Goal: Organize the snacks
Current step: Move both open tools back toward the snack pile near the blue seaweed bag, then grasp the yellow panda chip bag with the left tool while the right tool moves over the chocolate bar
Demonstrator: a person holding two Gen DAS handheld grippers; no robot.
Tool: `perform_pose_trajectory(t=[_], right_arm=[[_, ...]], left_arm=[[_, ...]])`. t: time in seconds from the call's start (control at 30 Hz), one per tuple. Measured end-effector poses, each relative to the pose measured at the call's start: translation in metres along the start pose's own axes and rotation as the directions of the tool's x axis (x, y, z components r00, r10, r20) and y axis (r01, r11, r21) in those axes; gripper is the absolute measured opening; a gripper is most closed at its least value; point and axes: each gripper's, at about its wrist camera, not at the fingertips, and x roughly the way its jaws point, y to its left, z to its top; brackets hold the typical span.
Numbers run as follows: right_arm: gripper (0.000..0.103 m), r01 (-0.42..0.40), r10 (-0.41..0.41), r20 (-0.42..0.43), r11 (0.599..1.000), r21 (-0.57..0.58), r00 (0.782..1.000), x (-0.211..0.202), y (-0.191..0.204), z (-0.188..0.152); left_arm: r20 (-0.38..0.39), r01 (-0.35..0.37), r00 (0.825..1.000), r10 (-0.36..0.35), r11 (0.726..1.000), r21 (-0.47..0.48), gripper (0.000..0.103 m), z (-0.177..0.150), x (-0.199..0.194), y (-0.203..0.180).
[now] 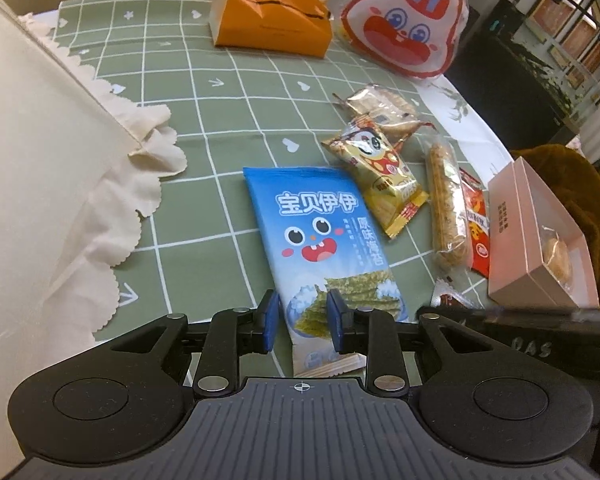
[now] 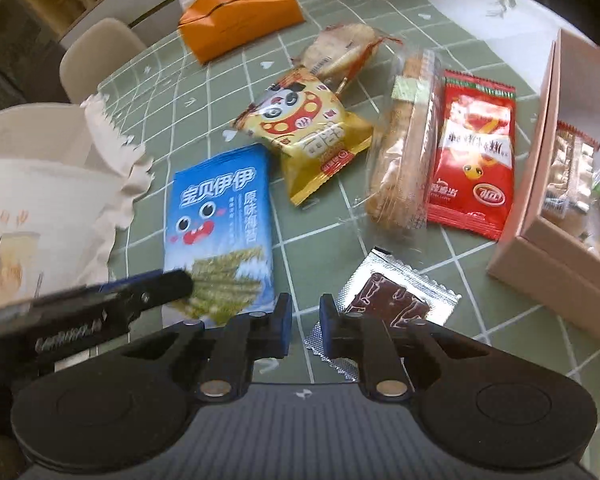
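A blue seaweed packet (image 1: 320, 240) lies flat on the green checked tablecloth (image 1: 204, 120). My left gripper (image 1: 302, 320) is open, its blue pads either side of the packet's near end. In the right wrist view the same packet (image 2: 220, 216) lies left of centre, with the left gripper's finger over its lower corner. My right gripper (image 2: 305, 320) is open and empty, just above the cloth beside a silver-and-brown sachet (image 2: 396, 296). A yellow panda snack (image 2: 308, 132), a clear-wrapped long biscuit (image 2: 404, 152), a red packet (image 2: 472, 156) and a cracker pack (image 2: 340, 56) lie beyond.
A pink open box (image 2: 548, 184) holding snacks stands at the right. A cream fabric bag (image 1: 40, 184) with a scalloped edge fills the left. An orange tissue box (image 1: 272, 20) and a rabbit-face bag (image 1: 408, 20) sit at the far side.
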Motion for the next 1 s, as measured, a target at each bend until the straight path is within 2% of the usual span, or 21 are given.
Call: perform_pose_trajectory(t=[0.07,0.1,0.13,0.2,0.27,0.4,0.47,0.53,0.6,0.67,0.77,0.8,0.83,0.87,0.9,1.0], right_arm=[[0.022,0.071,-0.065,0.071,0.993,-0.090,0.995,-0.008,0.011,0.012],[0.037,0.104,-0.091,0.106,0.987,-0.125,0.990,-0.009,0.015,0.020],[0.063,0.126,-0.105,0.137,0.980,-0.157,0.985,-0.009,0.019,0.030],[0.083,0.177,-0.138,0.191,0.963,-0.203,0.972,-0.001,0.023,0.051],[0.083,0.226,-0.185,0.195,0.950,-0.215,0.963,0.018,0.025,0.074],[0.083,0.209,-0.183,0.142,0.959,-0.193,0.973,0.053,0.020,0.104],[0.083,0.163,-0.144,0.119,0.971,-0.174,0.982,0.061,0.019,0.109],[0.083,0.084,-0.074,0.077,0.988,-0.131,0.994,0.067,0.017,0.110],[0.083,0.026,-0.019,0.053,0.992,-0.126,0.998,0.070,0.020,0.102],[0.082,0.032,-0.025,0.051,0.990,-0.136,0.998,0.072,0.023,0.098],[0.071,0.018,-0.013,0.050,0.995,-0.098,0.999,0.065,0.020,0.095],[0.061,0.013,-0.008,0.048,0.995,-0.094,0.999,0.060,0.018,0.093],[0.044,0.009,-0.004,0.048,0.996,-0.093,0.999,0.053,0.017,0.090],[0.041,-0.003,0.008,0.048,0.996,-0.089,0.999,0.044,0.014,0.087],[0.033,-0.014,0.018,0.048,0.996,-0.089,0.999,0.037,0.012,0.083],[0.028,-0.032,0.035,0.036,0.995,-0.092,0.999,0.015,0.003,0.064]], left_arm=[[0.003,-0.003,1.000,0.003,1.000,0.000,0.030,-0.001,-0.002,0.000],[0.002,0.000,1.000,0.000,1.000,0.003,0.030,0.000,-0.003,0.000],[0.001,0.004,1.000,-0.004,1.000,0.004,0.030,-0.001,-0.004,0.000],[0.000,0.016,1.000,-0.016,1.000,0.003,0.030,-0.001,-0.006,0.000],[0.000,0.022,1.000,-0.022,1.000,-0.002,0.029,-0.003,-0.008,-0.001],[-0.010,0.036,0.999,-0.036,0.999,-0.009,0.029,-0.004,-0.008,0.000],[-0.012,0.039,0.999,-0.039,0.999,-0.018,0.029,-0.005,-0.008,0.002],[-0.016,0.039,0.999,-0.040,0.999,-0.029,0.029,-0.005,-0.008,0.005],[-0.018,0.036,0.999,-0.037,0.998,-0.041,0.029,-0.006,-0.008,0.008],[-0.020,0.029,0.999,-0.030,0.998,-0.047,0.029,-0.006,-0.008,0.009],[-0.021,0.024,0.999,-0.025,0.999,-0.042,0.029,-0.007,-0.009,0.010],[-0.022,0.025,0.999,-0.026,0.999,-0.041,0.030,-0.008,-0.009,0.009],[-0.023,0.017,1.000,-0.018,0.999,-0.042,0.030,-0.009,-0.010,0.010],[-0.023,0.010,1.000,-0.011,0.999,-0.044,0.030,-0.009,-0.010,0.010],[-0.023,0.011,1.000,-0.012,0.999,-0.049,0.030,-0.010,-0.011,0.011],[-0.023,0.028,0.999,-0.030,0.997,-0.069,0.030,-0.010,-0.009,0.013]])
